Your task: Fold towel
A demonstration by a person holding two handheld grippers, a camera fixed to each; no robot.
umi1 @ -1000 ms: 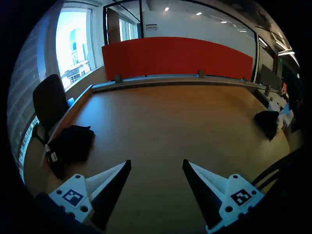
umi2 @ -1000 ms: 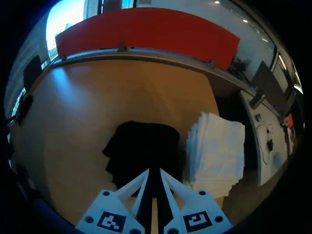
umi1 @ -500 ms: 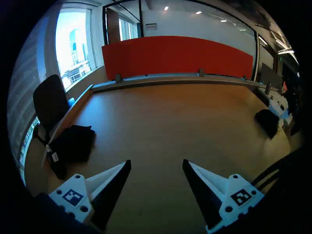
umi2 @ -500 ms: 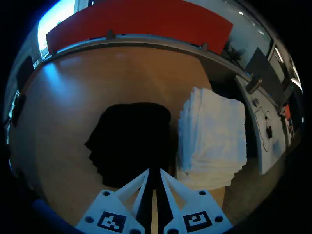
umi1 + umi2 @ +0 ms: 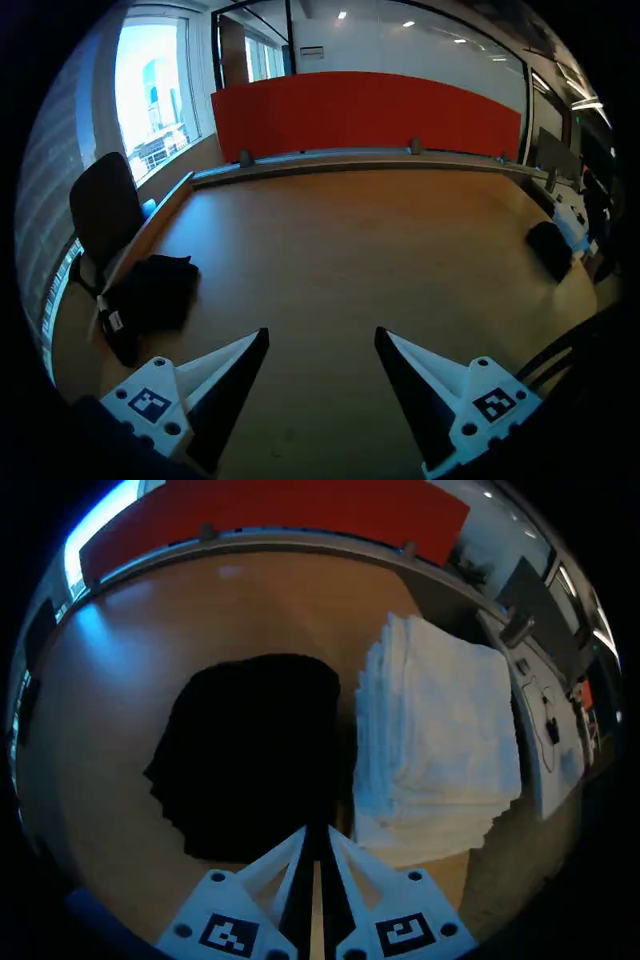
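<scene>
In the right gripper view, a stack of folded black towels lies on the wooden table, with a stack of folded white towels right beside it. My right gripper is shut, and its tips hang just over the near edge of the black stack with nothing visibly held. In the left gripper view, my left gripper stands open over bare wood. The black stack appears small at the far right of that view.
A dark bundle of cloth lies at the table's left edge, next to a black office chair. A red partition runs along the table's far side. A white side desk with cables stands beyond the white stack.
My right gripper has moved forward and down toward the two stacks, which now look larger and nearer. The left gripper has barely moved and stays open.
</scene>
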